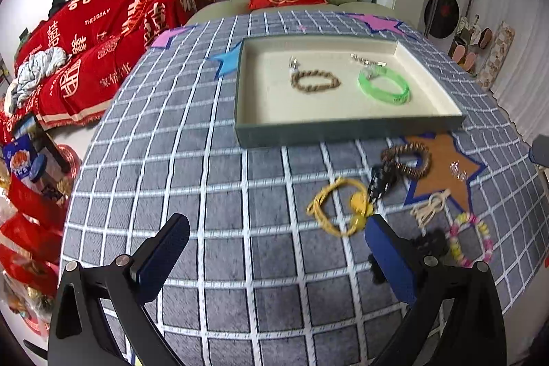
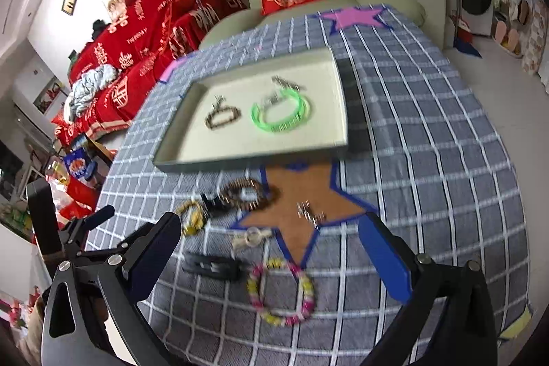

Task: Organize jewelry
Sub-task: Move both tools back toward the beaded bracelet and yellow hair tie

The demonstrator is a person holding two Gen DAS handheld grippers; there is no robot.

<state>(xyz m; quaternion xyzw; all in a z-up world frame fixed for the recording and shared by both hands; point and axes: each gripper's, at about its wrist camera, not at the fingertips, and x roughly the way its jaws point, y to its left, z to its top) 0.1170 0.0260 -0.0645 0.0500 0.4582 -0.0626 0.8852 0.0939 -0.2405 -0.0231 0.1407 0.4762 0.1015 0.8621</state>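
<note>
Left wrist view: left gripper (image 1: pixel 276 240) jaws apart, empty, above checked tablecloth (image 1: pixel 219 194); yellow cord bracelet (image 1: pixel 334 208) near its right finger. Tray (image 1: pixel 343 127) holds green bangle (image 1: pixel 384 88), tan beaded bracelet (image 1: pixel 315 81). Right gripper (image 2: pixel 269 240) jaws apart, empty; pink-yellow bead bracelet (image 2: pixel 281 294) between its fingers

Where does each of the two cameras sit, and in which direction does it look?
Left wrist: on the left gripper, low over the checked tablecloth, facing the tray and sofa; both open fingers show.
Right wrist: on the right gripper, above the pink-yellow bead bracelet, facing the same way; its open fingers and the left gripper show.
Shared: tray, green bangle, brown star.
</note>
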